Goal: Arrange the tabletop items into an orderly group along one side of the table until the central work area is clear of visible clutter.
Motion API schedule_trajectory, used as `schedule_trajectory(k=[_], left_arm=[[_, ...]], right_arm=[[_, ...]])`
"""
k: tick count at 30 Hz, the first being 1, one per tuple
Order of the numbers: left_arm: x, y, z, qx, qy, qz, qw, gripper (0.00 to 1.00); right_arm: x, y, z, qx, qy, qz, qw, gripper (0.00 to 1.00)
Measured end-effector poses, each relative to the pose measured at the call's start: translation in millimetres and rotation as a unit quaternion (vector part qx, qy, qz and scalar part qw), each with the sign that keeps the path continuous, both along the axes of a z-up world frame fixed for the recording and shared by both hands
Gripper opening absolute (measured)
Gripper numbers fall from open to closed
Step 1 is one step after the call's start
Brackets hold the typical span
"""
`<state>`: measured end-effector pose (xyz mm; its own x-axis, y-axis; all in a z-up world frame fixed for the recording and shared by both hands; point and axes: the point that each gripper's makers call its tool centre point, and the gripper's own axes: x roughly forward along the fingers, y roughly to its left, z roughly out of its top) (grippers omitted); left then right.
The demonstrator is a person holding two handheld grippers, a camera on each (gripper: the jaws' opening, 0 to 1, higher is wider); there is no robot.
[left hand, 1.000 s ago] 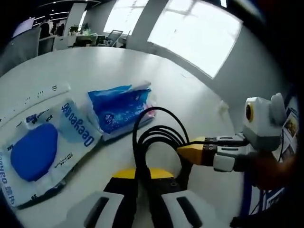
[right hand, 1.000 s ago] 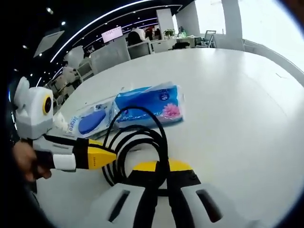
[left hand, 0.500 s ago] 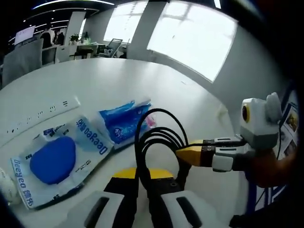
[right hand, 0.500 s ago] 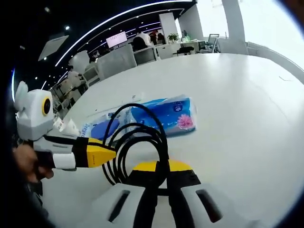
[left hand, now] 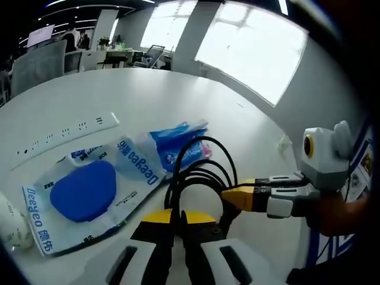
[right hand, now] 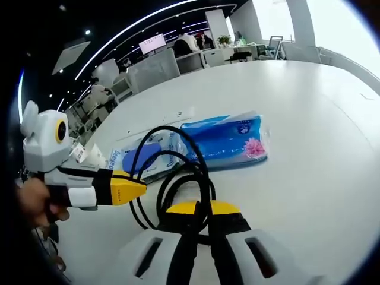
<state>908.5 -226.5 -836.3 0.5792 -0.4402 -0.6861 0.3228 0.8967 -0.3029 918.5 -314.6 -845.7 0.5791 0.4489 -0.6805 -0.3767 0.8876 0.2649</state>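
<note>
The round white table (left hand: pixel 148 95) spread wide under both grippers. On it, in the left gripper view, a white pack printed "Deeyeo" with a blue oval window (left hand: pixel 89 190) lay flat, its far corner overlapping a blue tissue pack (left hand: pixel 178 145). Beyond them a long white power strip (left hand: pixel 65 133) rested on the tabletop, apart from both packs. A crumpled white wad (left hand: pixel 15 222) sat just beside the Deeyeo pack's near end.

The left gripper (left hand: pixel 178 222) pointed forward and slightly down over the table, its jaws pressed together on a coiled black cable (left hand: pixel 199 172), whose loops rose ahead of the jaws. The right gripper (left hand: pixel 234 196) reached in from the right side of that view, held level by a hand (left hand: pixel 332 211), its yellow-tipped jaws closed at the coil's edge.

In the right gripper view, the right gripper (right hand: pixel 199 219) also faced forward over the table, jaws clamped on the same black cable (right hand: pixel 178 172). The left gripper (right hand: pixel 139 190) came in from the left, roughly level, with a hand (right hand: pixel 35 205) around its handle. Behind the coil lay the blue tissue pack (right hand: pixel 228 142) with a pink flower print, touching the Deeyeo pack (right hand: pixel 139 160).
</note>
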Motion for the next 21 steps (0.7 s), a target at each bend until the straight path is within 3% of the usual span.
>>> schedule_trajectory(k=[7,11,14,18,21], left_arm=[[-2.0,-0.6,-8.7,0.001,0.011,-0.002,0.9999,0.04],[-4.5,-1.6,-16.3,0.015,0.011,-0.019,0.9997,0.07],[-1.9,1.2,-19.0,0.041,-0.012,-0.032,0.9986,0.09],[-3.9,1.0,-20.3,0.048,-0.020,-0.038,0.9979,0.12],[-5.0,3.6,-18.0,0.045,-0.030,-0.033,0.9980,0.19]], right_arm=[[-1.6,-1.0,-10.6,-0.018,0.004,0.008,0.9998,0.02],[-3.0,-2.7,-19.5,-0.047,-0.001,0.033,0.9984,0.04],[-1.0,-1.6,-18.9,-0.061,-0.024,0.061,0.9960,0.06],[1.3,-5.6,-17.9,-0.065,-0.034,0.060,0.9955,0.13],[-1.0,-5.4,-13.5,-0.050,-0.042,0.066,0.9956,0.24]])
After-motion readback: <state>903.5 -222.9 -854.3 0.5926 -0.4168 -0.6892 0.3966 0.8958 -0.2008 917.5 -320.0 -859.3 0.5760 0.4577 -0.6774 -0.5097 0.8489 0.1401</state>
